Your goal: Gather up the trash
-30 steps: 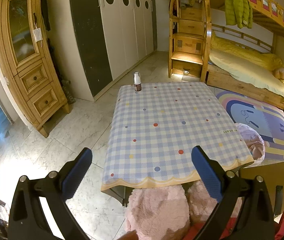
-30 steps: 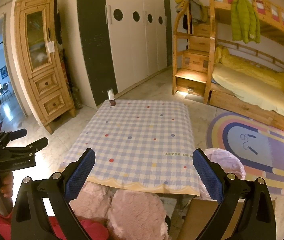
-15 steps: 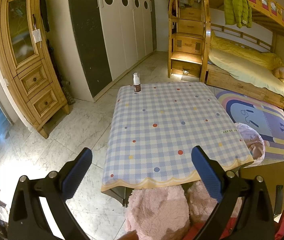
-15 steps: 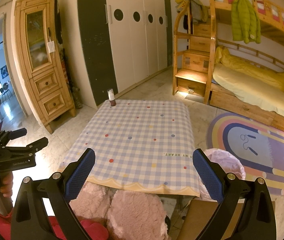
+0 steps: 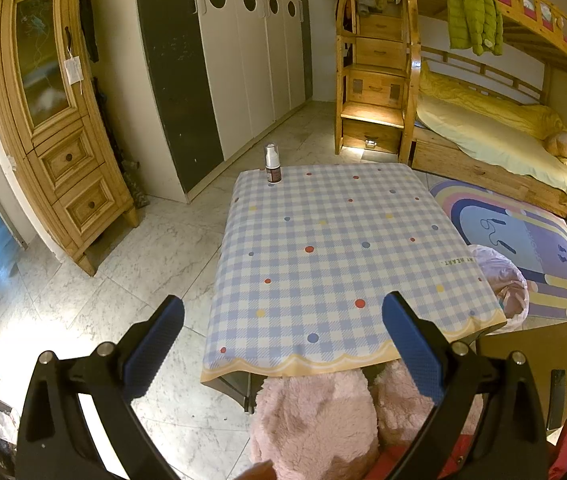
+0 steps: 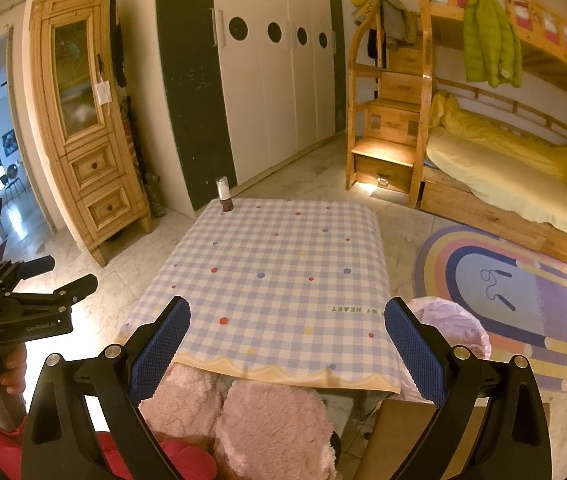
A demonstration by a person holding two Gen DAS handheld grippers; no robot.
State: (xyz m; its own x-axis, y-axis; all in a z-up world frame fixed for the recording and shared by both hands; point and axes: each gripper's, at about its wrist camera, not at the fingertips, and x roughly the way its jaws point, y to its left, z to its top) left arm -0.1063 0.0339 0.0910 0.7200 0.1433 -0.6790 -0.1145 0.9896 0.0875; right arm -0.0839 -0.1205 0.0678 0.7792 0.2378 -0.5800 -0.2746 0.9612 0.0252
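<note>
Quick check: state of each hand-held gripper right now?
Left hand-held gripper: open, holding nothing.
Right hand-held gripper: open, holding nothing.

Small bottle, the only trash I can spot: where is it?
The small bottle stands upright on the checkered table's far left corner in both views, toward the wooden cabinet.

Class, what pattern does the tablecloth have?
Blue-and-white check tablecloth with coloured dots; clearest in the left wrist view.
</note>
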